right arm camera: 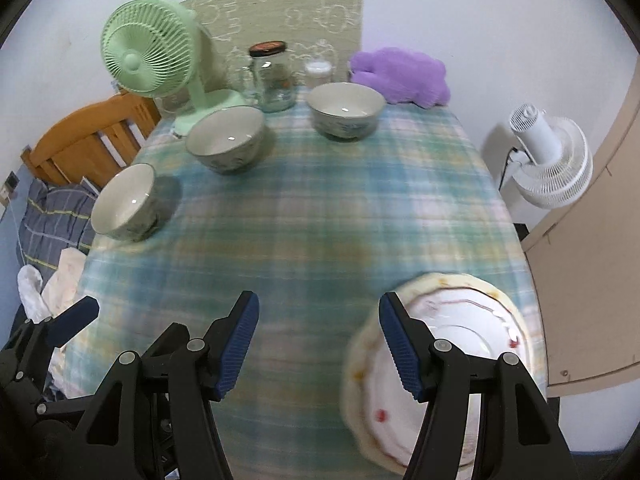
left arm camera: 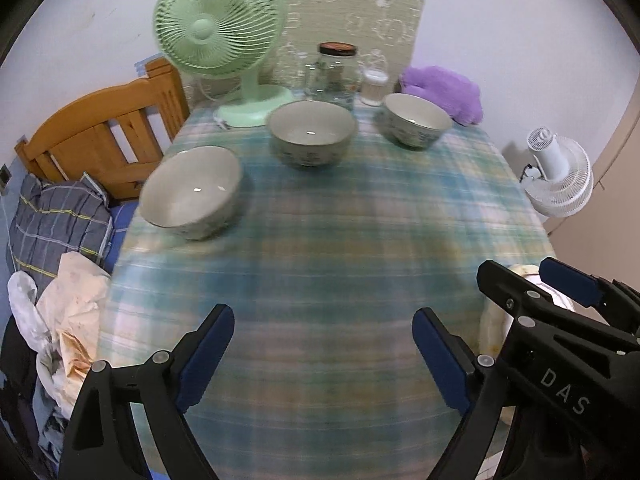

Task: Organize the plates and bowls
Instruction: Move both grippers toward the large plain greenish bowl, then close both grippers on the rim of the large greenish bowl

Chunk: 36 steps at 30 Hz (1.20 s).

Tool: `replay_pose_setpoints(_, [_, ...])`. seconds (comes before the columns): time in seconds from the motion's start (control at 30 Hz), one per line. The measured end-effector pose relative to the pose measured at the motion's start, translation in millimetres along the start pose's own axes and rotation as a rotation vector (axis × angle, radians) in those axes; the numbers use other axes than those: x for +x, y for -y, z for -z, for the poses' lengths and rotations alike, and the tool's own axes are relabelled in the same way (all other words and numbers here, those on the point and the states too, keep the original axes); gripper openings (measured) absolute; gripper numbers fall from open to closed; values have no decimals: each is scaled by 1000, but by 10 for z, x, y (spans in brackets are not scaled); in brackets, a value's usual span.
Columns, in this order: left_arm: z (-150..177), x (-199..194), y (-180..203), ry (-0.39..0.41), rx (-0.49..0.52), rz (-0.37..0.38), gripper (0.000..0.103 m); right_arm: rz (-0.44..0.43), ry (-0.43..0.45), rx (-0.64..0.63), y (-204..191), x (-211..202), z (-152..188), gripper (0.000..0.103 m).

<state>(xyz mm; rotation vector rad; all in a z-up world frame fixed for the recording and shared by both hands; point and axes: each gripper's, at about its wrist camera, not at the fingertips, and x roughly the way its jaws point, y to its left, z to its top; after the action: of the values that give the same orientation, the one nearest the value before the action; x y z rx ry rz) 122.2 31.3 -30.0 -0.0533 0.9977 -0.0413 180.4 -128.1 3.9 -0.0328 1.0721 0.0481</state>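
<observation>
Plates (right arm camera: pixel 452 364), stacked, sit at the near right corner of the table (right arm camera: pixel 320 220), their rim close to the table's right edge. Just above them the right gripper (right arm camera: pixel 318 340) hangs with jaws apart and nothing between them; its right finger overlaps the stack in the view. The left gripper (left arm camera: pixel 324 352) stands beside it to the left, jaws wide and empty over bare checked cloth. The table's middle lies open. Farther off, three bowls curve from the left edge toward the far right: left bowl (left arm camera: pixel 192 192), middle bowl (left arm camera: pixel 312 132), right bowl (left arm camera: pixel 416 120). Behind them stand a green fan (left arm camera: pixel 220 36), a jar (left arm camera: pixel 336 72) and a purple cushion (left arm camera: pixel 444 88).
</observation>
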Motion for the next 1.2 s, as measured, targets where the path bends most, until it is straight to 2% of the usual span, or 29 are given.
replay_pose_setpoints(0.17, [-134,27,-383,5,4,3,91,28,9,27,-383,64,-111,73])
replay_pose_setpoints(0.47, [-390,180,-967,40,2,26,91,59,52,25,-989,214,-336,73])
replay_pose_setpoints(0.63, [-608,304,-1252,49,-21,8,87,46,72,60,-1245,337,-515,73])
replay_pose_setpoints(0.77, [-755,441,-1457,50,-60,5,81,58,83,73,-1424,465,-675,73])
replay_pose_setpoints(0.93, [-868,676,-1677,30,-101,-29,75,21,66,82,-1612,741,-835,73])
replay_pose_setpoints(1.0, [-900,789,-1753,16,-111,-39,68,18,64,72,-1692,843,-882,71])
replay_pose_setpoints(1.07, [-930,888,-1794,4,-102,-44,63,13,55,61,-1769,955,-916,63])
replay_pose_setpoints(1.2, [-974,1050,-1829,-11,-74,-35,51,4,34,61,-1858,1175,-973,56])
